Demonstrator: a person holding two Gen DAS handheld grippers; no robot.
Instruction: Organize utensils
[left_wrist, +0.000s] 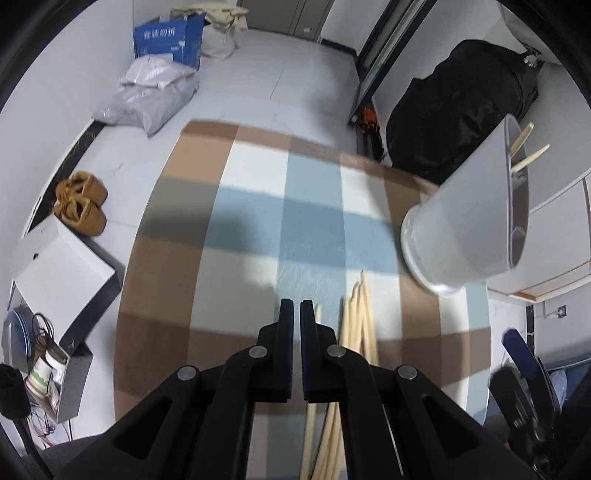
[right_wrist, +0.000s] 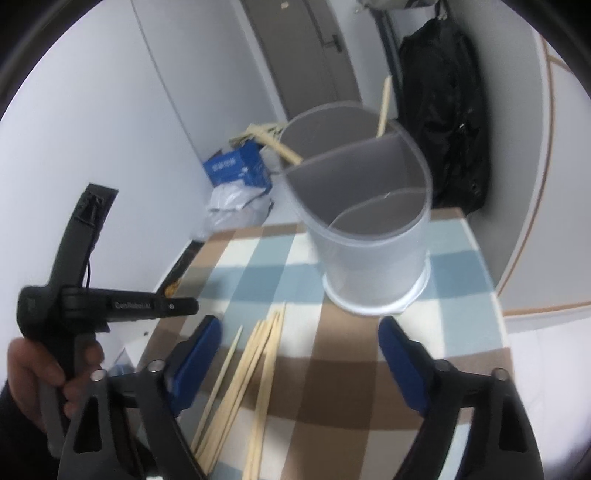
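Note:
A translucent white utensil holder (right_wrist: 365, 221) with inner dividers stands on the checked cloth; two wooden chopsticks (right_wrist: 384, 107) lean in its far compartment. It also shows in the left wrist view (left_wrist: 469, 218). Several loose wooden chopsticks (right_wrist: 251, 380) lie on the cloth in front of it, also seen in the left wrist view (left_wrist: 356, 325). My left gripper (left_wrist: 296, 306) is shut and empty, just left of the loose chopsticks. It shows from the side in the right wrist view (right_wrist: 192, 306). My right gripper (right_wrist: 299, 354) is open and empty above the loose chopsticks.
The checked cloth (left_wrist: 251, 229) covers the table. A black backpack (right_wrist: 443, 110) stands behind the holder. On the floor are a blue box (left_wrist: 170, 37), plastic bags (left_wrist: 147, 99), brown slippers (left_wrist: 81, 203) and a white box (left_wrist: 62, 269).

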